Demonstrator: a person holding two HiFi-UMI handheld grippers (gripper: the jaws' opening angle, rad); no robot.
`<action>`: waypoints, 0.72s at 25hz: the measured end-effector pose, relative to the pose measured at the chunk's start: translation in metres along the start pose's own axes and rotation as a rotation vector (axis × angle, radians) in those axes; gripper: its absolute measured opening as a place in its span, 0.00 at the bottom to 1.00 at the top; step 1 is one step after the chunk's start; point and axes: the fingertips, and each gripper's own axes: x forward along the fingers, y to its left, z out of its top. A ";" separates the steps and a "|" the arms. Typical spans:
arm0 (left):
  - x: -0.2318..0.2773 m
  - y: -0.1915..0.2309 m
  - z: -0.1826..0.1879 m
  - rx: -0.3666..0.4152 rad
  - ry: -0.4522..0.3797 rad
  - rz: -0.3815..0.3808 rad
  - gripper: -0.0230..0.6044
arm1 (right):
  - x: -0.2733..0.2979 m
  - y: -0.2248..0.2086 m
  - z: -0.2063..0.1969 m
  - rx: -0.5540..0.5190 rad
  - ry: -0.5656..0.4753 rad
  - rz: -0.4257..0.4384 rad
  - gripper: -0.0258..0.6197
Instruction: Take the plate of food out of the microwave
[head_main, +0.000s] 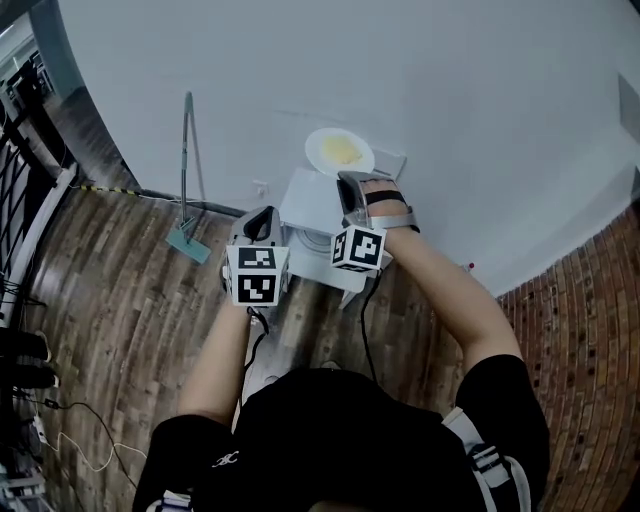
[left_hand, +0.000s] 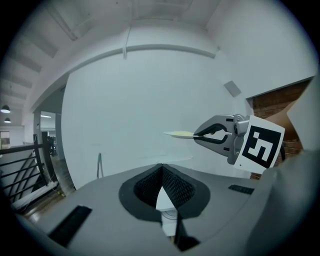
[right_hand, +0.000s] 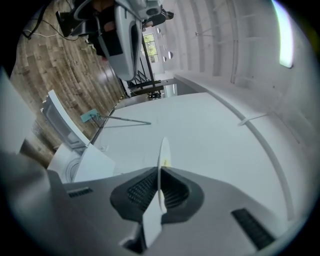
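Above the white microwave (head_main: 312, 240), right tongs (head_main: 348, 180) are gripping the round white plate of yellow food (head_main: 338, 152) — out, not yet set down; left tongs (head_main: 262, 218) are hanging clenched, empty.

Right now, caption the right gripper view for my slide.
Right claw clamps round white plate of yellow food edge-on before white wall.

Left hand-held gripper (head_main: 262, 218) closed, right hand-held gripper (head_main: 350, 185) clamped, arms outstretched
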 end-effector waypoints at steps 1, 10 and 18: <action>0.001 0.000 0.006 0.010 -0.011 -0.001 0.03 | 0.001 -0.001 0.000 0.000 0.001 0.000 0.08; 0.010 -0.004 0.007 0.022 -0.017 -0.037 0.03 | 0.007 0.019 0.001 -0.005 0.017 0.030 0.08; 0.017 0.000 -0.003 -0.012 -0.011 -0.056 0.03 | 0.012 0.029 0.002 0.013 0.035 0.056 0.08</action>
